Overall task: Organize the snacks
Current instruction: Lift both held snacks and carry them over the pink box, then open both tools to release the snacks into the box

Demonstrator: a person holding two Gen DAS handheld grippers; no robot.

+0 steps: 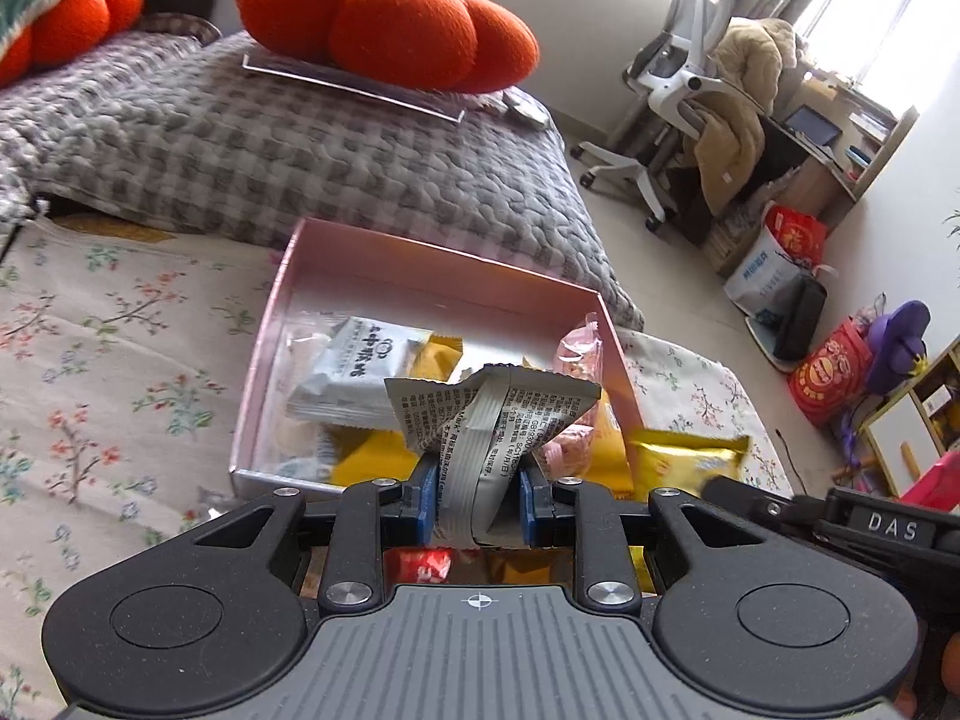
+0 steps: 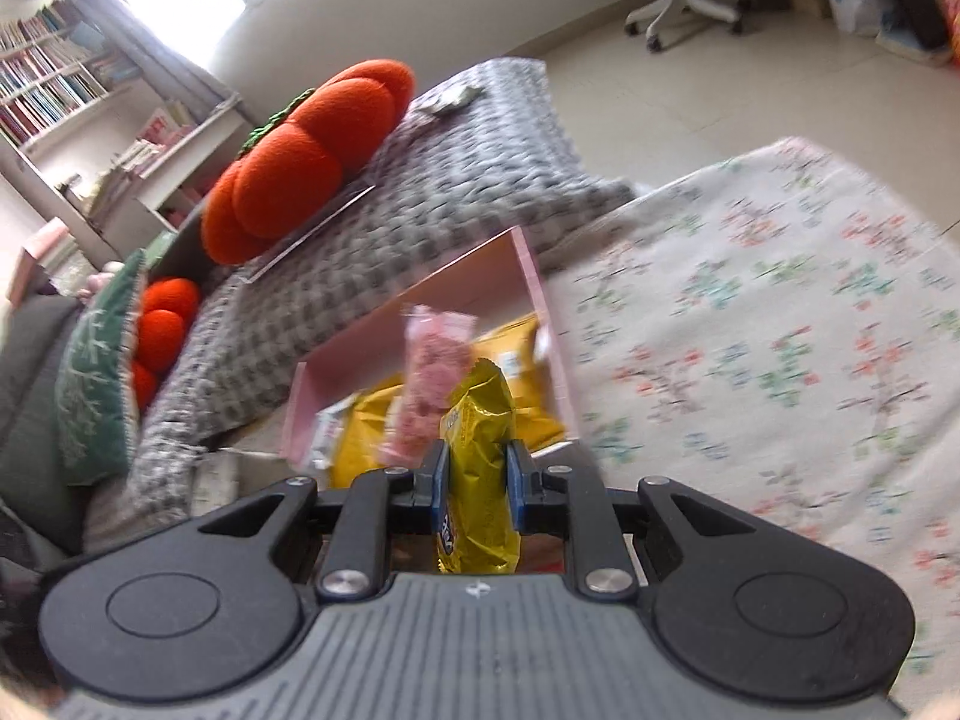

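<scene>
A pink open box (image 1: 420, 267) sits on the floral cloth and holds several snack packets: a white one (image 1: 354, 369), yellow ones and pink ones. My left gripper (image 1: 477, 495) is shut on a grey-and-white printed snack packet (image 1: 480, 426), held over the box's near edge. My right gripper (image 2: 477, 480) is shut on a yellow snack packet (image 2: 480, 450), held just outside the pink box (image 2: 528, 276), near its corner. That yellow packet (image 1: 684, 459) and the right gripper also show at the right in the left wrist view. A pink packet (image 2: 429, 384) sticks up in the box.
A grey checked blanket (image 1: 300, 144) with an orange pumpkin cushion (image 1: 384, 24) lies behind the box. Floral cloth (image 2: 780, 330) spreads to the right. A red wrapper (image 1: 420, 564) lies under my left gripper. An office chair (image 1: 678, 90), bags and shelves stand on the floor beyond.
</scene>
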